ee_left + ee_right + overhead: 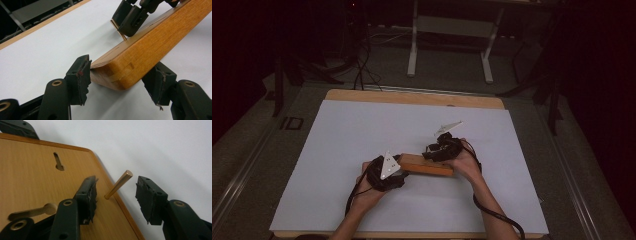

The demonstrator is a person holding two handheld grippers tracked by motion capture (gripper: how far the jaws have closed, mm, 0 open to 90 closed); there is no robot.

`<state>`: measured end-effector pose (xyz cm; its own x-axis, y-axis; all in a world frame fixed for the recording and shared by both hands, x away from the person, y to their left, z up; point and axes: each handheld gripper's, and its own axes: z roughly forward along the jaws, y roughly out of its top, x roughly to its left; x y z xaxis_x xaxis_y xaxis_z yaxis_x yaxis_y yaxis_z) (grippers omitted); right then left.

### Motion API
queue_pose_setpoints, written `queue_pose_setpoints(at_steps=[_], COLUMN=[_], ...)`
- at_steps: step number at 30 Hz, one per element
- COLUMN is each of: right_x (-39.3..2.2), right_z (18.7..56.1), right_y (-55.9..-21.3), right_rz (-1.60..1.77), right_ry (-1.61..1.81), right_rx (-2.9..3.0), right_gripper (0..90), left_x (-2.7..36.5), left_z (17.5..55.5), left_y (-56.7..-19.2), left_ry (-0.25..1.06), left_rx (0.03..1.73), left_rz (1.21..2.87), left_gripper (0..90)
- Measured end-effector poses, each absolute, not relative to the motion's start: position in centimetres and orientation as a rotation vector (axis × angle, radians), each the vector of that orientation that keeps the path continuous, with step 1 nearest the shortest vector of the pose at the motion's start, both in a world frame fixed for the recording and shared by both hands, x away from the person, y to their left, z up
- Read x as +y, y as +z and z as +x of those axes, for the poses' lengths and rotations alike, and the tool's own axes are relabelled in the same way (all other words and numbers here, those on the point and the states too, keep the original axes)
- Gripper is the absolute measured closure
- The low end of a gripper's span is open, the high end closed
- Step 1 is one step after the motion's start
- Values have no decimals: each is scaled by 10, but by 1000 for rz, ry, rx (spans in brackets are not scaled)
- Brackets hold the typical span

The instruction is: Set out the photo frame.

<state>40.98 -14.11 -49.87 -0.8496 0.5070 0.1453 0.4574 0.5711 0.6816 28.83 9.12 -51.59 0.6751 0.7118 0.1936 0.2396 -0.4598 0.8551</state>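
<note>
- Two things are in hand: a wooden board (427, 165), lying near the middle of the white worktop (362, 135), and a thin brass pin (119, 184) standing in it.
- Looks to me like solid, stiff wood with rounded, varnished edges, so I judge it fairly heavy and a bit slippery; the flat long sides near a corner are the place to grip, not the rounded corner itself.
- My left gripper (120, 85) has its jaws apart, one at each side of the board's near corner. The 9 o'clock pad seems to touch the wood, while the 3 o'clock pad sits partly behind the board's edge, so I cannot tell if it presses.
- That end of the board is tipped up off the worktop in the left gripper view, with shadow under it.
- The pin is slim, hard and smooth. I reckon it is light, quick to roll if it falls, and best pinched across its shaft just under the tip.
- My right gripper (116, 195) has its jaws apart, with the pin between them, leaning toward 1 o'clock and clear of both pads.
- In the right gripper view the pin rises from the board's face close to its edge, with a keyhole slot (58, 161) further off at 11 o'clock.
</note>
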Motion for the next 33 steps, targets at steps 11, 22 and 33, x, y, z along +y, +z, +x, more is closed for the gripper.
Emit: queue_pose_setpoints(at_steps=[11, 22, 33], right_x=[-148, -147, -154], right_z=[410, 411, 407], right_y=[-498, -498, -490], right_rz=[838, 811, 840], right_ry=[1165, 1138, 1202], right_rx=[2774, 2822, 2723], right_gripper=[627, 645, 526], left_x=[84, 78, 80], left_z=[283, 283, 286], left_y=[-511, -514, -512], left_ry=[677, 663, 659], left_rx=[687, 622, 644], left_rz=[2032, 2055, 2022], left_gripper=[419, 394, 431])
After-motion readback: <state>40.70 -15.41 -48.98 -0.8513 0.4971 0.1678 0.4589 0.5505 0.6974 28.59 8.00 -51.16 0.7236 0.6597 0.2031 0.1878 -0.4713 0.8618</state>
